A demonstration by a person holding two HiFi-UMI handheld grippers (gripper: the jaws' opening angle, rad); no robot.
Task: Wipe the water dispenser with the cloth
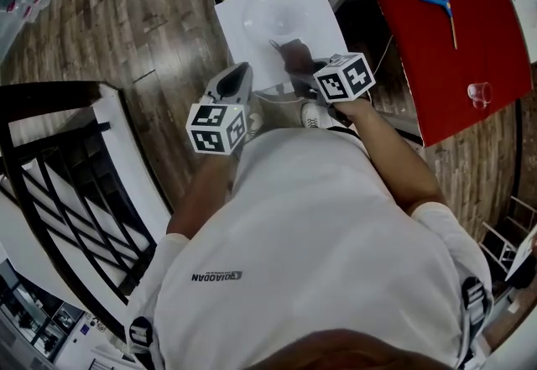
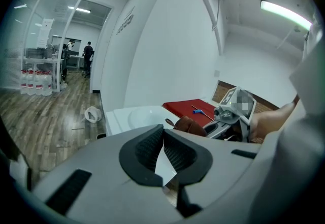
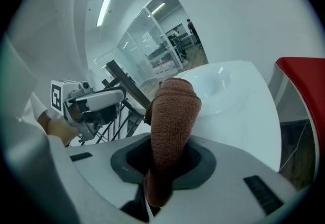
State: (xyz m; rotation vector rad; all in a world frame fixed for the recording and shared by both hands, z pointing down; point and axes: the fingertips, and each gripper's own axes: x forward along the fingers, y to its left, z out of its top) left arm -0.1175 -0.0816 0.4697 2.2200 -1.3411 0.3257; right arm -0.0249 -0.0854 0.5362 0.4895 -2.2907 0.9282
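Now the right gripper (image 3: 167,159) is pinching the cloth (image 3: 172,111) over the water dispenser (image 3: 238,101) for wiping. The left gripper (image 2: 163,149) is hanging closed, empty.

The lower end of the cloth (image 3: 172,116) is hidden inside the right gripper (image 3: 165,162).

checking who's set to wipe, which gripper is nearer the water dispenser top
Right. The right gripper holds the brown cloth over the water dispenser top; the left gripper hangs at its near left corner, shut and empty.
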